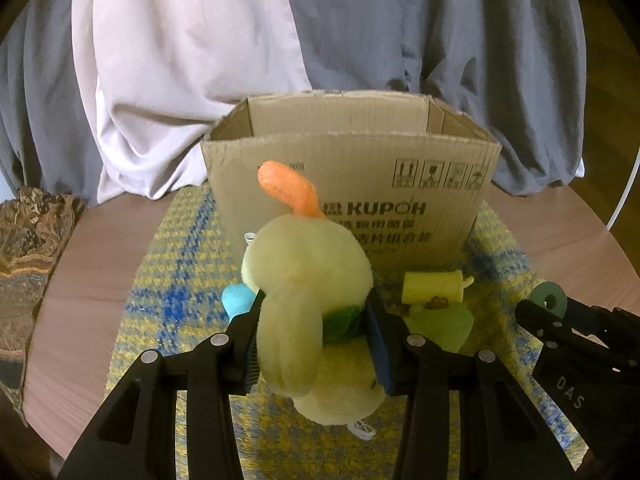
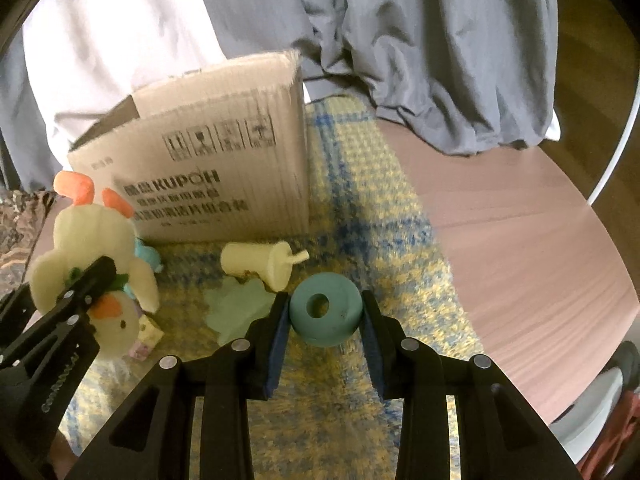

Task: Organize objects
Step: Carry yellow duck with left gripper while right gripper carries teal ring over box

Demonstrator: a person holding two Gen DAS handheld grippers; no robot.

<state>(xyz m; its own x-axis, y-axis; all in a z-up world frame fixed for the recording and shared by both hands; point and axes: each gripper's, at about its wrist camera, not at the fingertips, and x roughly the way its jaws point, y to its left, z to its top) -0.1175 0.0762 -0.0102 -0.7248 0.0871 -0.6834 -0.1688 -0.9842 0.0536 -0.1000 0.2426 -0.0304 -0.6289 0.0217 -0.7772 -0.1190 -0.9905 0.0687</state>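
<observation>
My left gripper is shut on a pale yellow plush toy with orange ears, lifted above the mat; the same plush toy shows at the left of the right wrist view. My right gripper is shut on a teal foam ring, and that ring appears at the right of the left wrist view. An open cardboard box stands on the mat behind both, also seen as the box from the right.
A yellow toy cup lies on its side on the yellow-and-blue woven mat, with a green soft piece beside it. A blue toy lies under the plush. Grey and white cloth hangs behind the round wooden table.
</observation>
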